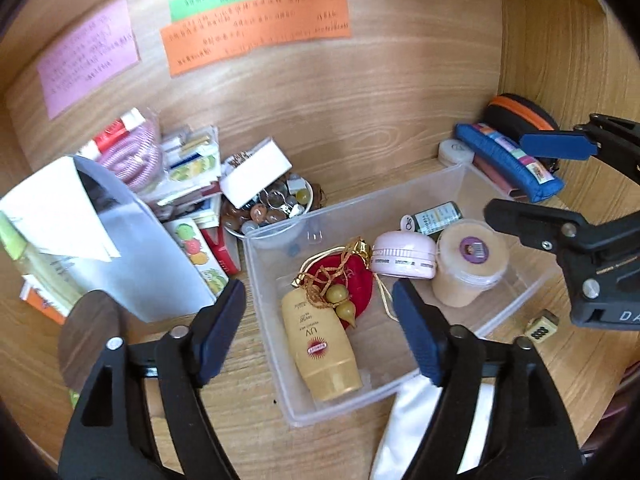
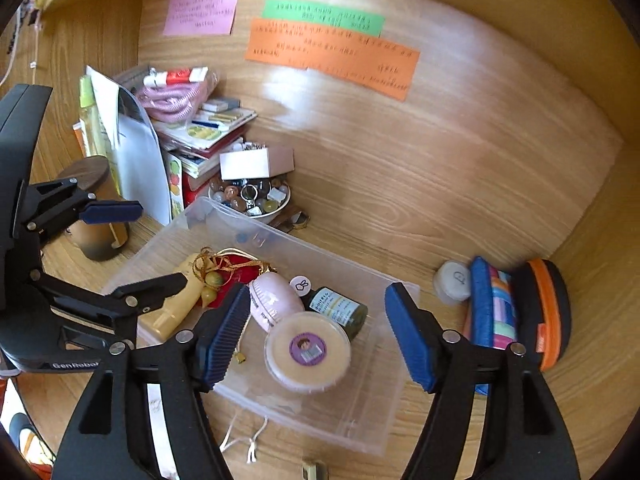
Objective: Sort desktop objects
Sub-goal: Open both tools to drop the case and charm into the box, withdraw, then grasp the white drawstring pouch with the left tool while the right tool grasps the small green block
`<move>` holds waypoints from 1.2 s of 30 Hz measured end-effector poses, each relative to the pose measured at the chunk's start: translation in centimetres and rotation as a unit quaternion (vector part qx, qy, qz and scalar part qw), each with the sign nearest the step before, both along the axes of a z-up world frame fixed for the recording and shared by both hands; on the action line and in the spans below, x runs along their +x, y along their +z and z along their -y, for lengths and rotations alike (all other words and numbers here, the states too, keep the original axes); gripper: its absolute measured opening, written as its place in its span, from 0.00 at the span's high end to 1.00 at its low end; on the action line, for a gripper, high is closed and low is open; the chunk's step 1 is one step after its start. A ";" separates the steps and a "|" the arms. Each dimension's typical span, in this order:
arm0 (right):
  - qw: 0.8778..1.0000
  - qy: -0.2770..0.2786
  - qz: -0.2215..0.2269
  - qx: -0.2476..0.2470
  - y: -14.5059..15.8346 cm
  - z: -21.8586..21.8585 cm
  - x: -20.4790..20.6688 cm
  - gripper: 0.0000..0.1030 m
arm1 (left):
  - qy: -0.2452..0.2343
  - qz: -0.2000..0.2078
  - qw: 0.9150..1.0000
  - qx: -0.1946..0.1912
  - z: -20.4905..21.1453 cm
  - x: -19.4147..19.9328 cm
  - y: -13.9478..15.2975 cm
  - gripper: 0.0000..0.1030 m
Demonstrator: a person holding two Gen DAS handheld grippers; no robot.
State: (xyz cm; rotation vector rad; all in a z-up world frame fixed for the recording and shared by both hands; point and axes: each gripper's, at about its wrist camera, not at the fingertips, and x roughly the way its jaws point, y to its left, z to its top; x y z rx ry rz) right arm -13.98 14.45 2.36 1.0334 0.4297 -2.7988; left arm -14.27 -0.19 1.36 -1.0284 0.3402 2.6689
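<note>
A clear plastic bin (image 1: 276,354) (image 2: 384,412) sits on the wooden desk. In it lie a yellow UV sunscreen tube (image 1: 324,356) (image 2: 182,300), a red pouch with gold cord and two gourd beads (image 1: 350,280) (image 2: 236,276), a pink round case (image 1: 402,256) (image 2: 276,296), a tan lidded jar (image 1: 470,260) (image 2: 308,350) and a dark green bottle (image 1: 436,216) (image 2: 340,306). My left gripper (image 1: 320,328) is open and empty above the bin's near end. My right gripper (image 2: 318,332) is open and empty over the jar; it also shows in the left wrist view (image 1: 532,172).
A bowl of beads and rings (image 1: 272,204) (image 2: 252,196) with a white box on it stands behind the bin. Stacked books and a pink cable (image 2: 176,96) lie at left. A blue pencil case (image 2: 494,308), an orange-trimmed pouch (image 2: 548,312) and a white cap (image 2: 454,280) lie at right.
</note>
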 end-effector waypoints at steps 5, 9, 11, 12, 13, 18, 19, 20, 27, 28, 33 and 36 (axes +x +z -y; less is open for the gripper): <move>1.000 -0.005 -0.022 -0.001 1.1 -0.5 3.0 0.32 | 0.003 -0.022 1.000 0.010 0.0 2.2 1.5 0.13; 1.000 -0.010 -0.029 -0.001 1.6 -1.1 4.8 0.31 | 0.008 -0.032 0.999 0.007 -0.2 3.7 2.1 0.08; 0.999 -0.015 -0.034 0.002 1.8 -1.4 5.8 0.31 | 0.011 -0.034 0.999 0.008 -0.1 4.6 2.4 0.08; 0.999 -0.016 -0.035 0.001 1.9 -1.6 6.2 0.31 | 0.011 -0.033 0.999 0.010 0.0 4.9 2.4 0.08; 0.999 -0.017 -0.037 -0.002 1.9 -1.8 6.6 0.31 | 0.011 -0.031 0.999 0.013 0.0 5.3 2.4 0.07; 0.999 -0.023 -0.038 -0.013 1.5 -2.8 8.3 0.29 | 0.008 -0.024 1.000 0.012 -0.2 6.7 2.0 0.07; 0.999 -0.025 -0.038 -0.014 1.3 -3.0 8.7 0.29 | 0.007 -0.023 1.000 0.011 -0.4 7.0 1.7 0.06; 0.999 -0.026 -0.037 -0.015 1.1 -3.3 9.0 0.29 | 0.006 -0.021 1.000 0.010 -0.5 7.3 1.5 0.06; 0.999 -0.037 -0.023 -0.027 -1.0 -4.8 10.6 0.29 | -0.007 0.000 1.000 0.008 -1.8 8.4 -0.4 0.06; 0.999 -0.039 -0.021 -0.029 -1.3 -5.0 10.8 0.29 | -0.009 0.005 1.000 0.008 -2.0 8.5 -0.8 0.06; 0.998 -0.050 -0.010 -0.038 -3.3 -5.8 11.5 0.29 | -0.017 0.033 0.999 0.013 -3.0 8.7 -2.9 0.06; 0.998 -0.055 -0.002 -0.041 -4.4 -6.2 11.7 0.29 | -0.019 0.048 0.998 0.018 -3.3 8.8 -4.0 0.06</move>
